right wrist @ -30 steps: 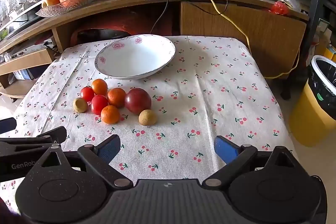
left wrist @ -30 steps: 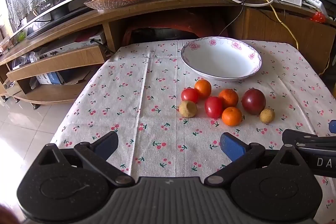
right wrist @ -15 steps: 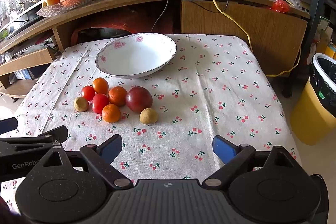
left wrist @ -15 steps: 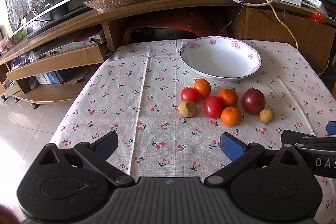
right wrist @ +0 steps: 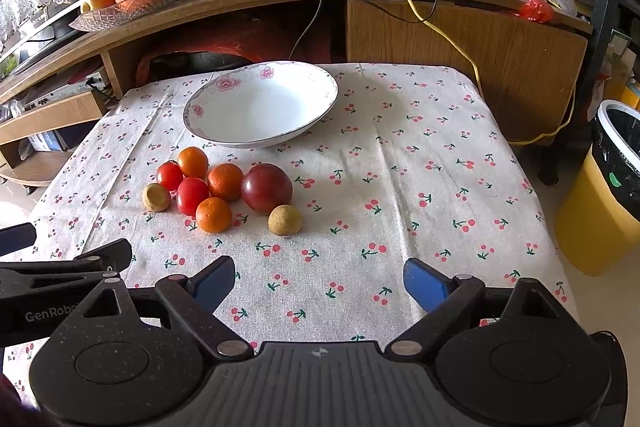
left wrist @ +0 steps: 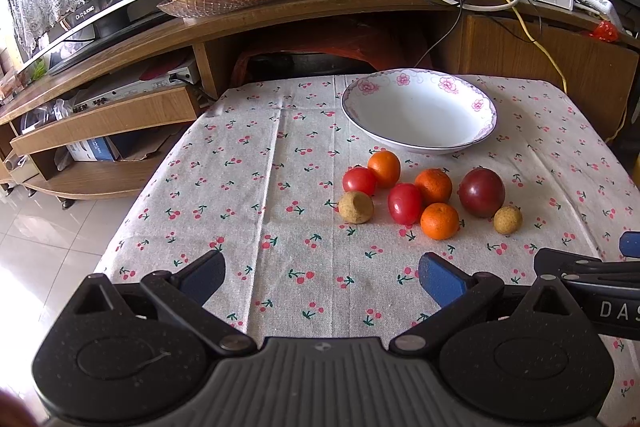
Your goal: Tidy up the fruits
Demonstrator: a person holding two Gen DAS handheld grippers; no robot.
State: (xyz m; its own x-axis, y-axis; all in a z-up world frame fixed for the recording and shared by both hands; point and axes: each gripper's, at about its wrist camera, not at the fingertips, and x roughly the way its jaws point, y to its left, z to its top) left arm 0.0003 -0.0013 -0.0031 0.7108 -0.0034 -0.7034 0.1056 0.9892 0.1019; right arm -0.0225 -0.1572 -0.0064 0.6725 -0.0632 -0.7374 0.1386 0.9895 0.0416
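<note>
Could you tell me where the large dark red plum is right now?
The large dark red plum lies on the cherry-print tablecloth, right end of the fruit cluster, beside a small tan round fruit, before the white floral bowl.

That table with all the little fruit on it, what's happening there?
A person holds a two-finger gripper in each hand above the near edge of the table. The left gripper and right gripper are both open and hold nothing. Eight small fruits sit in a cluster on the cherry-print cloth: three oranges, two red tomatoes, a dark red plum and two tan round ones. The white bowl behind them is empty, so the sorting has not started.
</note>
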